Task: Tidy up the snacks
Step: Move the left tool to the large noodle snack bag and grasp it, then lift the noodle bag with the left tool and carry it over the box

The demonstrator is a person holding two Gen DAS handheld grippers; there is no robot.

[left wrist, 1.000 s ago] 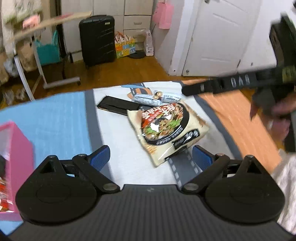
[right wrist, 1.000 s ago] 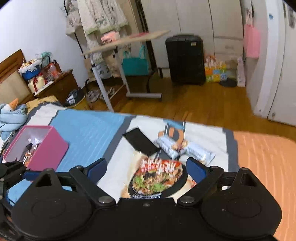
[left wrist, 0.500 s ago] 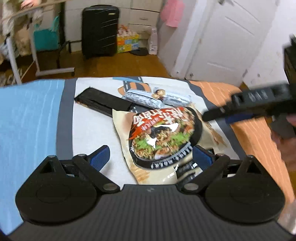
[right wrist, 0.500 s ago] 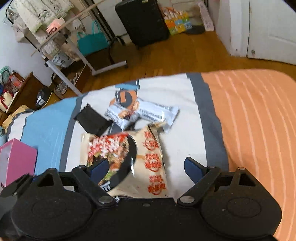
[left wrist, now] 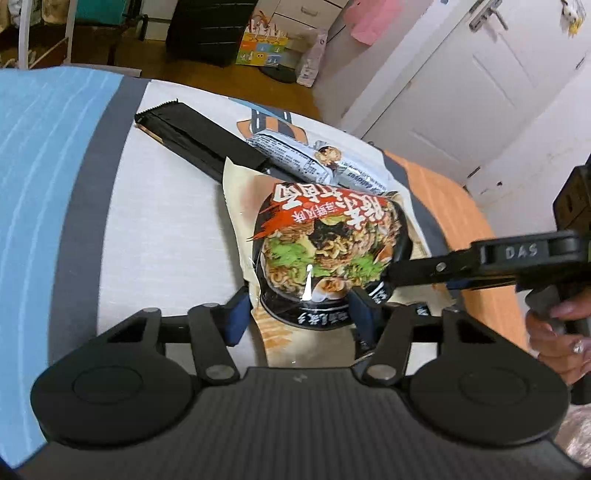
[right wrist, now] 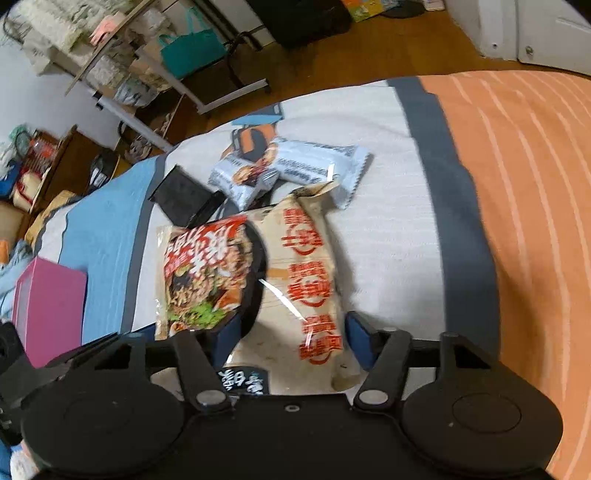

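Observation:
A beige noodle packet (left wrist: 325,254) with a bowl picture lies on the bed; it also shows in the right wrist view (right wrist: 255,280). My left gripper (left wrist: 299,317) is open with its blue pads on either side of the packet's near end. My right gripper (right wrist: 288,332) is open and straddles the packet's other edge; its finger (left wrist: 461,266) reaches over the packet from the right. Two white snack bars (left wrist: 295,158) (right wrist: 295,170) and a black packet (left wrist: 199,136) (right wrist: 184,195) lie beyond.
A pink box (right wrist: 48,310) stands on the blue part of the bedspread at the left. The bedspread has a blue band (left wrist: 44,155), a white band and an orange band (right wrist: 535,221). Beyond the bed edge are wood floor, a black suitcase (left wrist: 210,29) and a door.
Both grippers have moved down and in onto the noodle packet, which now sits between each pair of fingers. The left gripper's fingers have narrowed toward the packet.

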